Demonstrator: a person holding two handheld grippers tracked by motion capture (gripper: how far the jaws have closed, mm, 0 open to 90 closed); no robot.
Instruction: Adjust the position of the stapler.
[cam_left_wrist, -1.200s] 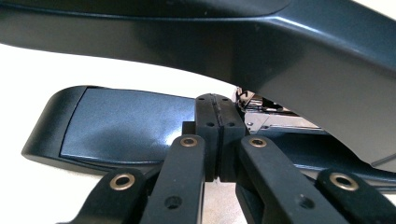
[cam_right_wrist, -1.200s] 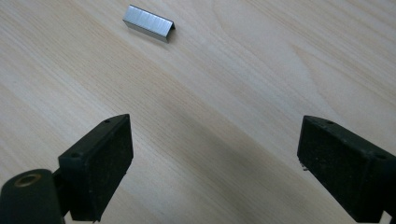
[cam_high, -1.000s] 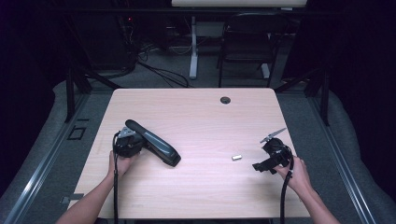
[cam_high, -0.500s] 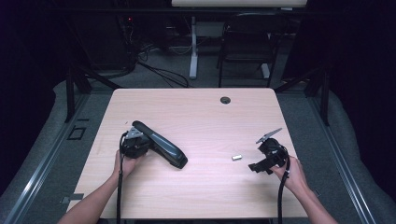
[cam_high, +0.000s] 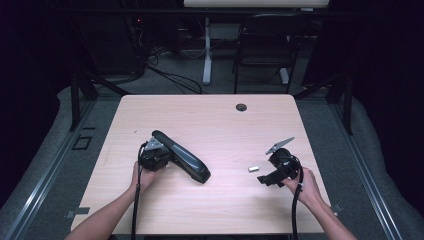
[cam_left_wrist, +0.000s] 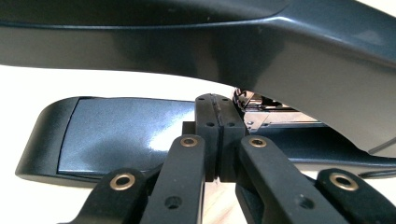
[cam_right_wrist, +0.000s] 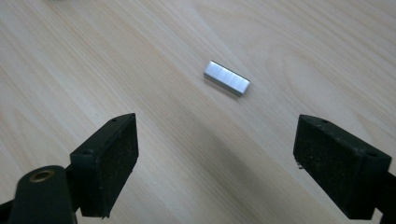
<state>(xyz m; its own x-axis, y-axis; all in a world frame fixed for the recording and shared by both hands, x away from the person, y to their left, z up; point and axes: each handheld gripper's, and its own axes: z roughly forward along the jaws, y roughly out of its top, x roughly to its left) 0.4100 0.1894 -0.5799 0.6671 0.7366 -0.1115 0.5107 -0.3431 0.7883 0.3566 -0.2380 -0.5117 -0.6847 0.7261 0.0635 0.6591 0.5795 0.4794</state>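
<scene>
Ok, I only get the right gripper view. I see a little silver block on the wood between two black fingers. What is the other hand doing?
Observer: The left gripper has its fingers pressed together, poked into a dark stapler.
Operator: Is the stapler open?
Observer: Its top arm stands lifted off its base, and shiny metal shows in the gap.
Operator: Is it near my block?
Observer: The silver block lies on the table between the stapler's tip and your right gripper, touching neither.
</scene>
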